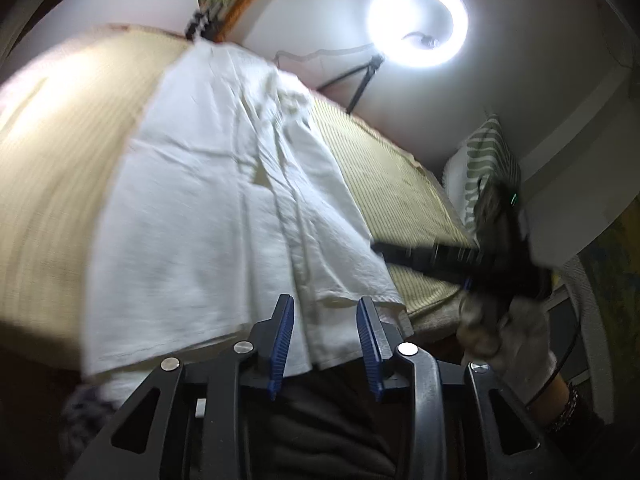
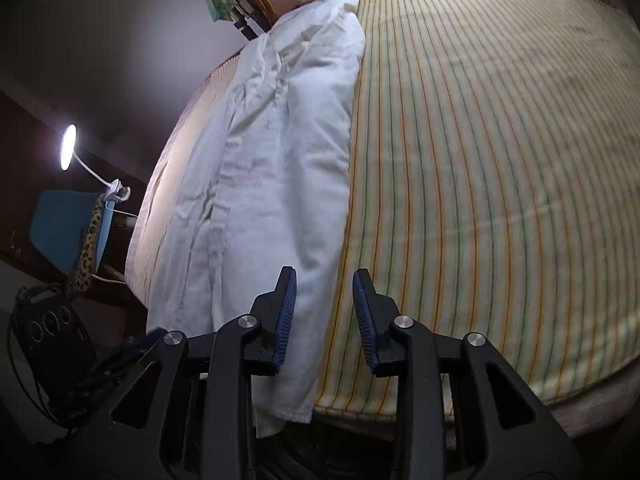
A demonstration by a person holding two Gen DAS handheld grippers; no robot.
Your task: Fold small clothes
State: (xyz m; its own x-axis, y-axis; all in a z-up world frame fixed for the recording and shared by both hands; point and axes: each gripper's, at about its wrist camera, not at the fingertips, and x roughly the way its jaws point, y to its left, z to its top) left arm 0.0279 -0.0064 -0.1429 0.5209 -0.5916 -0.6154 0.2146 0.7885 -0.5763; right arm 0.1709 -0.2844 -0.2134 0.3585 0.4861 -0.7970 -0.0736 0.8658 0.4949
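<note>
A white garment (image 1: 208,184) lies lengthwise on the striped bed cover (image 1: 400,184), its hem hanging over the near edge. My left gripper (image 1: 325,300) is open over that hem; cloth shows in the gap, and the blue pads (image 1: 282,336) stand apart from it. At the right, a gloved hand (image 1: 508,332) holds my blurred right gripper (image 1: 380,250) beside the garment's corner. In the right wrist view the garment (image 2: 280,160) is folded into a long strip. My right gripper (image 2: 325,272) is open above its near right edge, gripping nothing.
The bed cover (image 2: 500,160) stretches wide to the right of the garment. A ring light (image 1: 418,26) on a stand and a green-patterned pillow (image 1: 490,160) are at the far side. A desk lamp (image 2: 69,146), blue chair (image 2: 60,224) and black box (image 2: 48,336) stand left of the bed.
</note>
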